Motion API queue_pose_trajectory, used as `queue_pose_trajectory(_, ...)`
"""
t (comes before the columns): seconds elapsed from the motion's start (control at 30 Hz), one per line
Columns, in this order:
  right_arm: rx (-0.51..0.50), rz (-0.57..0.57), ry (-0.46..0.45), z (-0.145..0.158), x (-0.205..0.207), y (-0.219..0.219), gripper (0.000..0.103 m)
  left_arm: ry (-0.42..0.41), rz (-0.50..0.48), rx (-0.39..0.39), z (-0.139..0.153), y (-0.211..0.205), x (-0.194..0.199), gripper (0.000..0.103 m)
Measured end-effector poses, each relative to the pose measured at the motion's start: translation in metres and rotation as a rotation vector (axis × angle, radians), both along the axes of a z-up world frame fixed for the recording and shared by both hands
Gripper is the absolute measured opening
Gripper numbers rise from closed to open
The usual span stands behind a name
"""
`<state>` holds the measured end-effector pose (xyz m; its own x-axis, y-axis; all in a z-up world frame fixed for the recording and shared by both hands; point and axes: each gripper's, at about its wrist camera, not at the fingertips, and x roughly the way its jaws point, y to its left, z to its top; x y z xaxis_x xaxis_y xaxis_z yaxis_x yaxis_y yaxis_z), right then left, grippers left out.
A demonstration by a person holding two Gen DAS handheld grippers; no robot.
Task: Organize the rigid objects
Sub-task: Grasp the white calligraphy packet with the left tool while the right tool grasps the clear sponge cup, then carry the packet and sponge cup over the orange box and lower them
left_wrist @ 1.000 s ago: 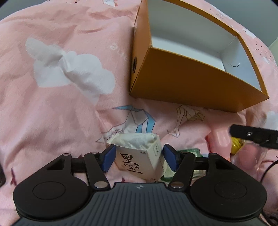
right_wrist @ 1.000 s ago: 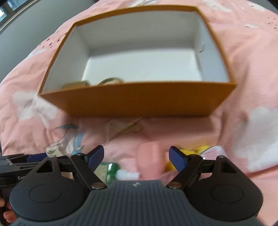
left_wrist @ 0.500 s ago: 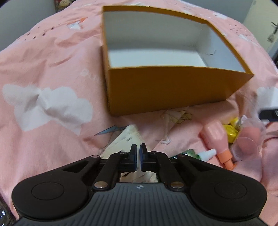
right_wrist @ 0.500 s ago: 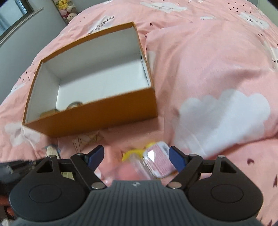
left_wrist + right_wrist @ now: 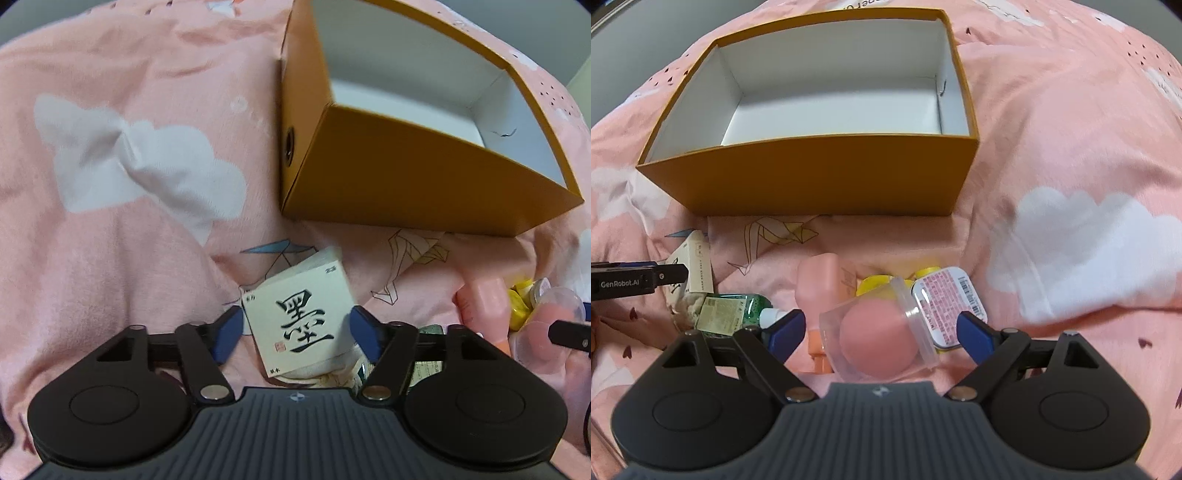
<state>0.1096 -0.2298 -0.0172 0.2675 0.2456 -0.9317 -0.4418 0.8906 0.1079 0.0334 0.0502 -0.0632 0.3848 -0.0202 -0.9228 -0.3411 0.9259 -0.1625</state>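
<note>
My left claw (image 5: 295, 334) is open around the little white box (image 5: 301, 325) on the pink bed (image 5: 129, 240). My right claw (image 5: 881, 330) is open around the clear tub (image 5: 879, 339), near the orange box (image 5: 820, 177).

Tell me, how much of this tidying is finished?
Little shows as done: the visible floor of the orange box is bare. In hand: the left gripper straddles the calligraphy box, the right gripper the clear puff case, both open. Left outside: pink bottle, green bottle, labelled tin.
</note>
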Motion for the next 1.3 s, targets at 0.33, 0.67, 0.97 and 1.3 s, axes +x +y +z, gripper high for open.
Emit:
queue_pose_trajectory(0.33, 0.017, 0.008, 0.069, -0.014, 0.003, 0.005, 0.086, 0.052, 0.022, -0.053, -0.028, 0.000, 0.017, 0.092)
queue_pose_trajectory(0.67, -0.004, 0.004, 0.087, -0.024, 0.006, 0.006, 0.065, 0.046, 0.040, -0.029, -0.030, -0.009, 0.020, 0.086)
queue_pose_trajectory(0.97, 0.019, -0.005, 0.056, -0.014, 0.008, 0.004, 0.062, -0.026, 0.029, -0.049, -0.004, -0.003, -0.005, 0.083)
queue_pose_trajectory(1.3, 0.056, 0.032, -0.008, 0.009, 0.009, 0.010, 0.061, -0.142, 0.012, -0.056, 0.039, -0.001, -0.026, 0.083)
